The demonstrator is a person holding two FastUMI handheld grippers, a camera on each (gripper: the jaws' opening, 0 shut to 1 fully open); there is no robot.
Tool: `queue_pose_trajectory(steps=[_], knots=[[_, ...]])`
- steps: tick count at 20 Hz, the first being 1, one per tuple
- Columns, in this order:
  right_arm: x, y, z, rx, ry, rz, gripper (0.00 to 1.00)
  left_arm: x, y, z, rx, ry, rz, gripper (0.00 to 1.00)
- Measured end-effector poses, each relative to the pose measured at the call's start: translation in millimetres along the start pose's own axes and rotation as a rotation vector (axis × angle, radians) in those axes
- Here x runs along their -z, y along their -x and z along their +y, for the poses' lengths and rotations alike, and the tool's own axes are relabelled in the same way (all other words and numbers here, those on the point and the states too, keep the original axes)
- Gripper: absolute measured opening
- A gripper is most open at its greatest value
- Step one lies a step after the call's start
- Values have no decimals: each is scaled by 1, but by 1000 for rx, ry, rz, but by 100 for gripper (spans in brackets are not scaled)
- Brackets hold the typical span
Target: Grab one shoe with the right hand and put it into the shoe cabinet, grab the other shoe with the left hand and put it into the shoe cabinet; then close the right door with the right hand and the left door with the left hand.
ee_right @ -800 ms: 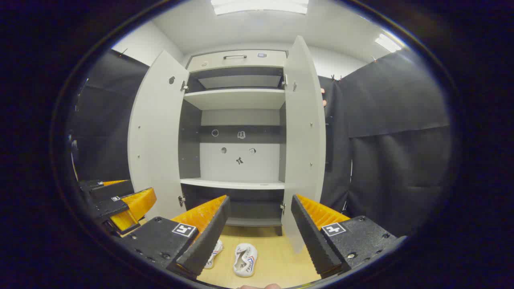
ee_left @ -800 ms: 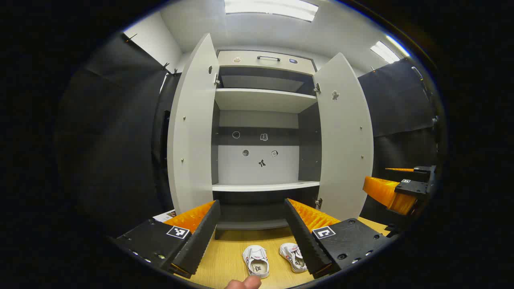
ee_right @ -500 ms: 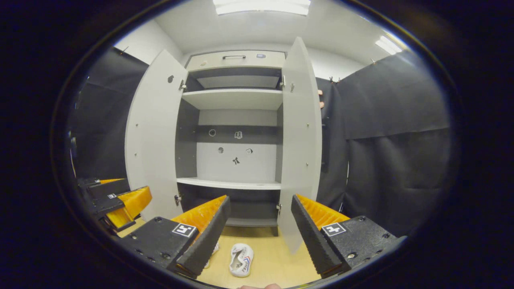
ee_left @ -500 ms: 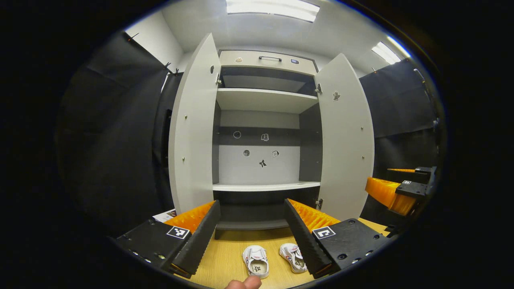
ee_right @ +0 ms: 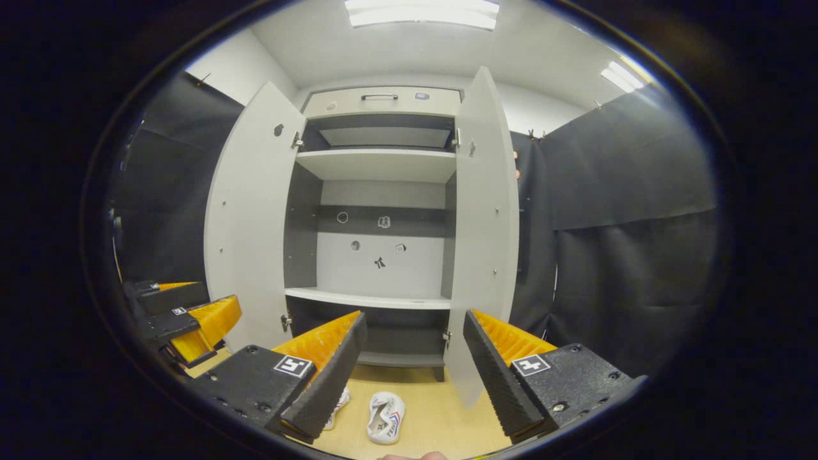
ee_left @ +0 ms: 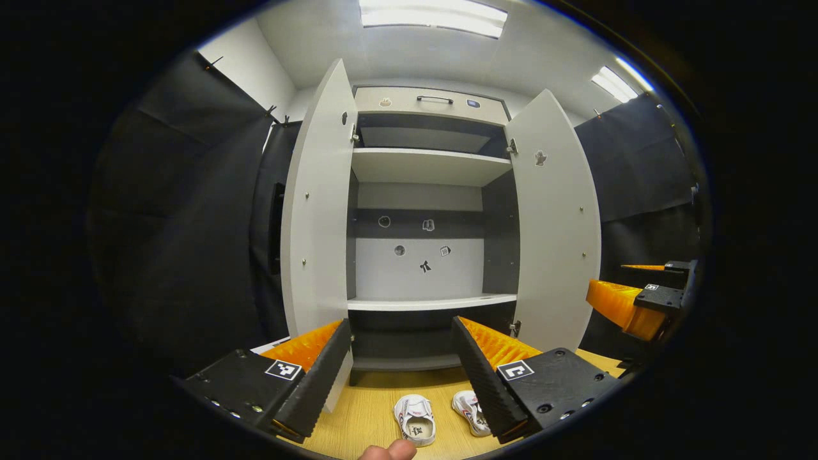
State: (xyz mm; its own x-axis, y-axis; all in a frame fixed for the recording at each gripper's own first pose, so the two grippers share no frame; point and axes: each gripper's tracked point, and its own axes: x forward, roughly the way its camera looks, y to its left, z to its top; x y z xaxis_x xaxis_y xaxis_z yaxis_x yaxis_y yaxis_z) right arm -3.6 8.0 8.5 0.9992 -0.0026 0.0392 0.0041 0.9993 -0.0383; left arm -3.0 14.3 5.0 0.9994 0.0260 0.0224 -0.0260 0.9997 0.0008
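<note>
Shoes, soft white pair, lie on wood-grain floor before cabinet.

No readable text — stickers in the shoe cabinet too small.

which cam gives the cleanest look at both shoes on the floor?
Left gripper view: the two shoes lie side by side on the wooden floor, one fully visible, the other only clipped by the left gripper. In the right gripper view the right gripper finger covers most of one shoe.
</note>
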Motion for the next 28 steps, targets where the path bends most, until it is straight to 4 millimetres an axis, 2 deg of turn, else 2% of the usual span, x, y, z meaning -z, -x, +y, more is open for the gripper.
queue_pose_trajectory(steps=[3, 8, 9, 11, 13, 15, 16, 19, 20, 22, 25, 28], knots=[[3, -1, 5, -4, 6, 4, 99, -2, -1, 1, 0, -8, -6, 95], [22, -5, 17, -24, 0, 55, 96, -1, 0, 2, 3, -11, -9, 95], [25, -7, 18, -26, 0, 63, 98, -1, 0, 3, 3, -14, -8, 95], [36, -9, 20, -30, 4, 78, 96, 1, -1, 4, 1, -19, -7, 95], [51, -14, 25, -35, 7, 103, 98, 4, -1, 5, 0, -18, -2, 95], [77, -21, 32, -49, 7, 153, 96, 6, -1, 6, 4, -11, 3, 95], [93, -24, 35, -56, 6, 187, 98, 8, -2, 8, 2, -11, 5, 95], [147, -35, 46, -77, 2, 304, 96, 12, -3, 12, -4, -11, 10, 95], [166, -39, 48, -81, -1, 346, 99, 13, -2, 14, -7, -10, 10, 95], [197, -43, 54, -90, -24, 416, 99, 14, -3, 18, -10, -8, 10, 95], [234, -49, 61, -107, -55, 491, 96, 16, -3, 24, -22, -11, 9, 95], [263, -52, 72, -142, -56, 555, 99, 22, -3, 28, -28, -15, 19, 95]])
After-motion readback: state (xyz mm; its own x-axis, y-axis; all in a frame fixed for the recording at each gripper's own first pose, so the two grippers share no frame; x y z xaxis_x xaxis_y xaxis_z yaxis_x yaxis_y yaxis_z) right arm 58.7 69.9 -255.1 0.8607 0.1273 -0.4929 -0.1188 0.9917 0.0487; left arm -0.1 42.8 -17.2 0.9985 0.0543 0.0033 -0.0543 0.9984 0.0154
